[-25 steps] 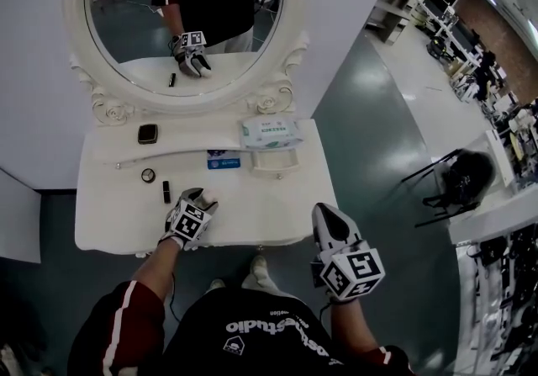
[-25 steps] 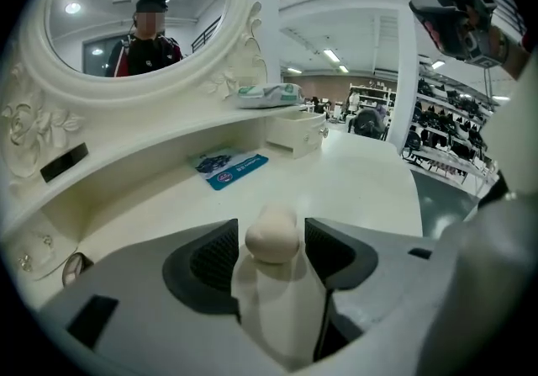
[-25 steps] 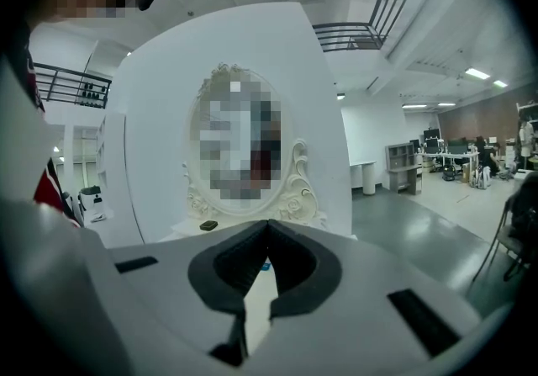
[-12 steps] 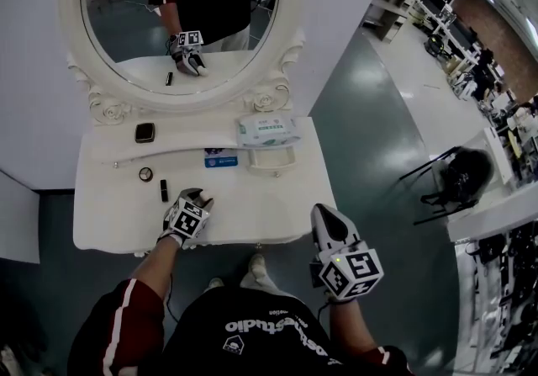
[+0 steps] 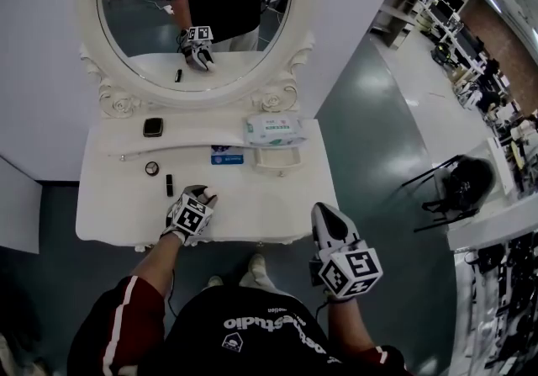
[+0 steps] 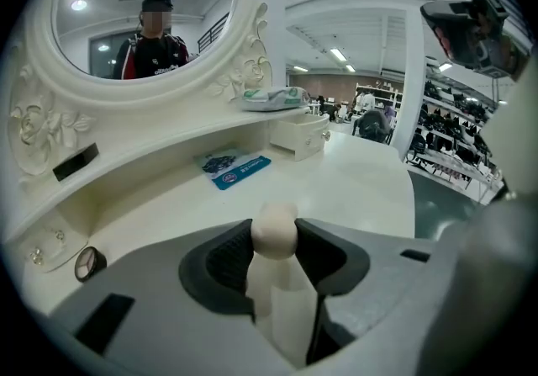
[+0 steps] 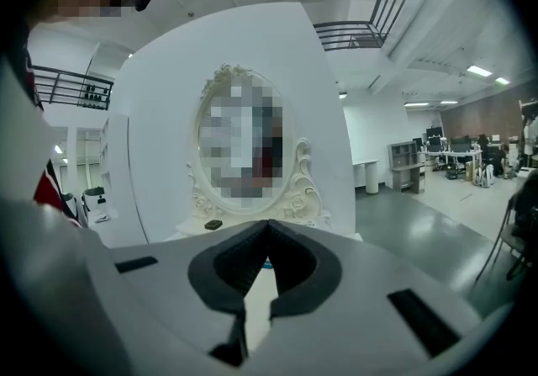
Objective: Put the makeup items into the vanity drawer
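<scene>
A cream, egg-shaped makeup sponge (image 6: pixel 275 230) stands between the fingers of my left gripper (image 6: pixel 275 240), whose jaws are closing, with both pads against the sponge's sides. From the head view the left gripper (image 5: pixel 202 195) rests on the white vanity top (image 5: pixel 277 206), near its front. A black lipstick (image 5: pixel 169 185) and a small round compact (image 5: pixel 151 168) lie just left of it. A small white drawer box (image 5: pixel 277 159) stands at the back of the top. My right gripper (image 5: pixel 324 213) is held off the vanity's front right, fingertips together, holding nothing.
A black square compact (image 5: pixel 153 127) sits on the raised shelf under the oval mirror (image 5: pixel 197 21). A pack of wipes (image 5: pixel 273 129) lies on the shelf's right end, and a blue card (image 5: pixel 227 157) lies beside the drawer box. Open floor lies to the right.
My left gripper's jaws have narrowed round the cream sponge, staying in about the same place. The right gripper has not moved.
</scene>
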{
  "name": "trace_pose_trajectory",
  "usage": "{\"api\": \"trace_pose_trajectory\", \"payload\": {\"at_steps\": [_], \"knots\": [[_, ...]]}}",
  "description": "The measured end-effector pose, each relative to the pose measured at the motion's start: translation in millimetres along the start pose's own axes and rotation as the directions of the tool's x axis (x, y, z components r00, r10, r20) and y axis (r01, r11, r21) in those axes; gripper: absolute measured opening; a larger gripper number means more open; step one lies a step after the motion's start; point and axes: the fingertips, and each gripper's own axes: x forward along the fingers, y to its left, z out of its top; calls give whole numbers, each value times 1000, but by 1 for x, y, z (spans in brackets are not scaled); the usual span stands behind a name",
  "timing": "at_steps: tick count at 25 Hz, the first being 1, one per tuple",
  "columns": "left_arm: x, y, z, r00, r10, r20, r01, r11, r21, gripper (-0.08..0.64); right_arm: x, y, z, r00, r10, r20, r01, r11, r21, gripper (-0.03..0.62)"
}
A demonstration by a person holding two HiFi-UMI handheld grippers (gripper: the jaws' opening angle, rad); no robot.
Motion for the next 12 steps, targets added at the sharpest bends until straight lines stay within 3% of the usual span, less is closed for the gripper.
{"api": "trace_pose_trajectory", "payload": {"at_steps": [12], "knots": [[-40,-12,12,998,-5,69,10,998,-63,152,15,22,14,997,75,33,-74,997,-6,3]]}}
